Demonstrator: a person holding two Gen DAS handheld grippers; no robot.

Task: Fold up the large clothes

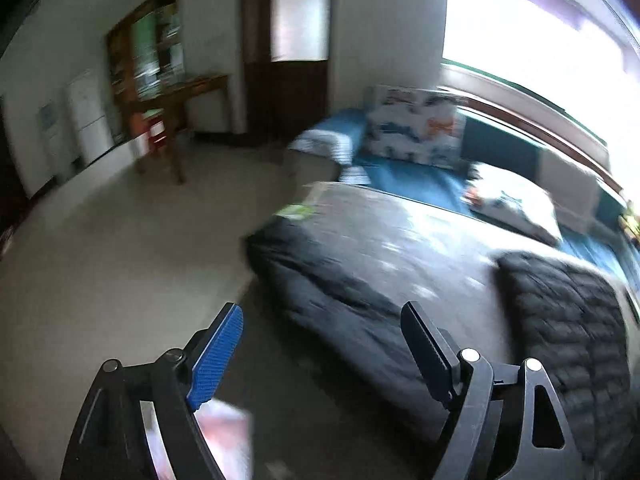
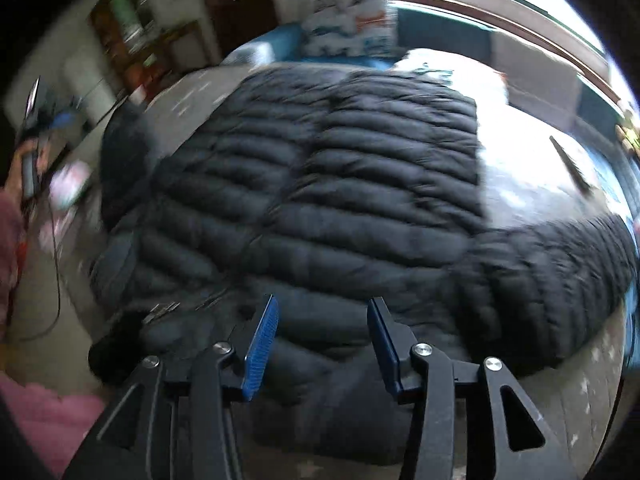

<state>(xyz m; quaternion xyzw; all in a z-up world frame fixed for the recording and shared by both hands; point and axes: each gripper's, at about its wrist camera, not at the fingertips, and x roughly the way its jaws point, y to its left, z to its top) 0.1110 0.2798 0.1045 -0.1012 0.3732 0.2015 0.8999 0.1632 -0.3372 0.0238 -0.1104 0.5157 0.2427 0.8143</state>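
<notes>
Black puffer jacket [image 2: 320, 184] spread flat on grey table [image 2: 560, 392], blue sofa [image 1: 408, 184] behind.
Right gripper [image 2: 322, 320] above jacket's near edge, jaws apart, empty. Left gripper [image 1: 324, 320] off table's left side, jaws wide, holding nothing.

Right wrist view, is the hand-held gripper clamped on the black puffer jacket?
No, the right hand-held gripper has its blue pads apart with nothing pinched between them, and the black puffer jacket lies spread beyond them.

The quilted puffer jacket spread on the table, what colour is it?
Black, the quilted puffer jacket shows best in the right wrist view.
</notes>
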